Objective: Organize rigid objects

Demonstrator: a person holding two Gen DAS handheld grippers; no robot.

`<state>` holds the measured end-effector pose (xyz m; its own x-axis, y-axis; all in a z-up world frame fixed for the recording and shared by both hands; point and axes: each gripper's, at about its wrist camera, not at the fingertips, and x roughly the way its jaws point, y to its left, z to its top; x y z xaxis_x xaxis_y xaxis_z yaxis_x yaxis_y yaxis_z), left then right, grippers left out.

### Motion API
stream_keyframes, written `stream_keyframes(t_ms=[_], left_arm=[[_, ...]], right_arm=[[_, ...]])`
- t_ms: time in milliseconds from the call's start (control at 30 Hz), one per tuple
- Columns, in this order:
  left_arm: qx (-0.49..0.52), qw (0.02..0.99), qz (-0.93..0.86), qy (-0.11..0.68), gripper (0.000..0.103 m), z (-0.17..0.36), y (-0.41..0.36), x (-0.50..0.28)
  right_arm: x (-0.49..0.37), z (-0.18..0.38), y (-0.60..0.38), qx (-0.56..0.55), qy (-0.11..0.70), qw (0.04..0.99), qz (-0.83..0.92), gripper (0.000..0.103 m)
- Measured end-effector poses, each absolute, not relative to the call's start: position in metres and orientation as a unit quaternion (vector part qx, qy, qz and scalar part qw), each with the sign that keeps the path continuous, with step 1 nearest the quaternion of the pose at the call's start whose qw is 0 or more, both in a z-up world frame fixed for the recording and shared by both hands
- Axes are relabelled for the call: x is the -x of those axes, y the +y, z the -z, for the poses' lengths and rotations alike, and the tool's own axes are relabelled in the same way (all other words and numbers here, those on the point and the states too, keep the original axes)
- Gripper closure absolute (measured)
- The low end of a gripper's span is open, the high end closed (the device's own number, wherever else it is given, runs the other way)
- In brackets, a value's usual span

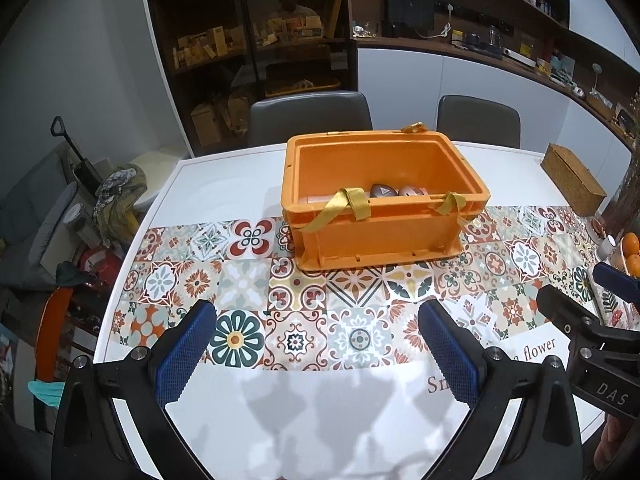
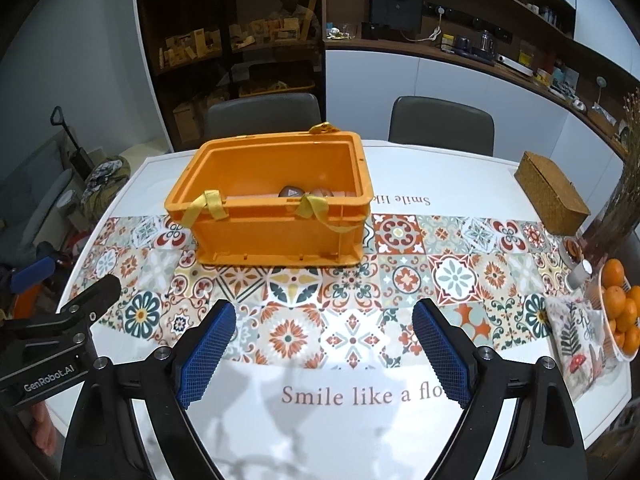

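An orange crate sits mid-table on a patterned tile runner across the white table, with rounded objects inside. Both the left gripper and right gripper hover spread wide, empty. Two grey chairs and dark shelving stand behind.

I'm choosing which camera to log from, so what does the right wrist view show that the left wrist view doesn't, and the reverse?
Only the right wrist view shows the full "Smile like a flo" lettering and the patterned napkin.

Only the left wrist view shows the orange-framed object beside the table's left edge.

Both share the orange crate with two rounded objects inside, the wicker box, the oranges, and the left gripper and right gripper, jaws open and empty.
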<state>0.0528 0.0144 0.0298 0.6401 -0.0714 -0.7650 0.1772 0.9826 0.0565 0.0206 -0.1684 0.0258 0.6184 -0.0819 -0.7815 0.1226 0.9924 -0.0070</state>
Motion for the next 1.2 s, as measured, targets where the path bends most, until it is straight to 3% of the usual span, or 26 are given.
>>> stream_keyframes(t_ms=[1200], left_arm=[[-0.064,0.9,0.075,0.424,0.0,-0.0242,0.0136,-0.0504]], right_arm=[[-0.022,-0.0222,-0.1694,-0.025,0.437,0.897,0.061,0.013]])
